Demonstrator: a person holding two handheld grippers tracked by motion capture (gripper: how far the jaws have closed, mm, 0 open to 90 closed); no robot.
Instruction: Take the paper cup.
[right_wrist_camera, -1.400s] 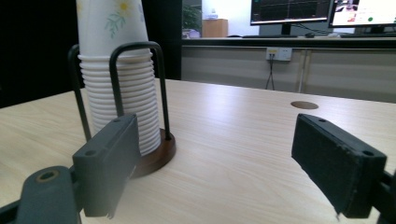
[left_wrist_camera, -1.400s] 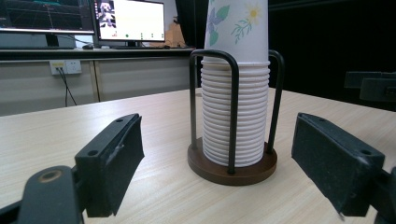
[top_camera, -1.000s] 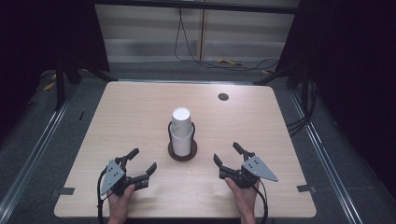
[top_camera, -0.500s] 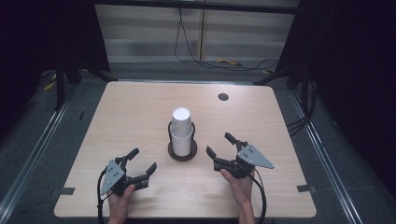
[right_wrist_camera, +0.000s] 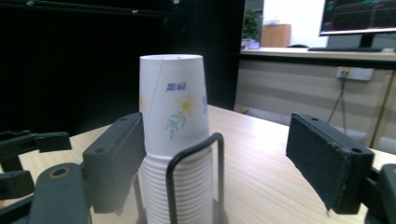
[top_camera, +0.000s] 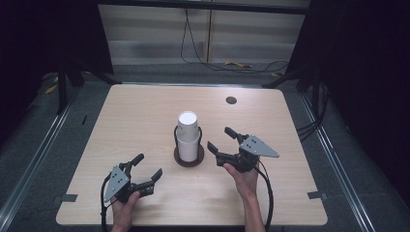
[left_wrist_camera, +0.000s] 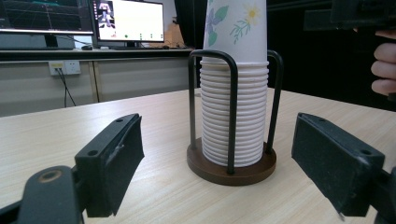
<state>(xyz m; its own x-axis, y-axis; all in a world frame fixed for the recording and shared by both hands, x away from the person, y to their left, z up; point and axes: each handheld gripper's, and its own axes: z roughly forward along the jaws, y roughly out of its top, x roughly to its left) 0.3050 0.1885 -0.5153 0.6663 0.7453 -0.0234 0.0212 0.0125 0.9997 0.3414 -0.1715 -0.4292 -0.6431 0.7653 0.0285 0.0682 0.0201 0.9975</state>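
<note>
A stack of upside-down white paper cups [top_camera: 187, 130] [left_wrist_camera: 234, 88] [right_wrist_camera: 175, 154] with a flower print stands in a black wire holder on a round brown base [top_camera: 189, 158] [left_wrist_camera: 231, 167] at the table's middle. My right gripper [top_camera: 224, 139] [right_wrist_camera: 224, 163] is open just right of the stack, lifted to about the height of its upper cups, with nothing between its jaws. My left gripper [top_camera: 147, 166] [left_wrist_camera: 219, 163] rests open near the front left, pointing at the holder, apart from it.
The wooden table [top_camera: 135, 116] has a small dark round hole [top_camera: 231, 100] at its back right. Cables [top_camera: 232, 65] lie on the floor beyond the far edge. Monitors [left_wrist_camera: 126, 21] stand on a desk in the background of the left gripper view.
My right gripper has moved forward and left and risen towards the cup stack. The left gripper has stayed put.
</note>
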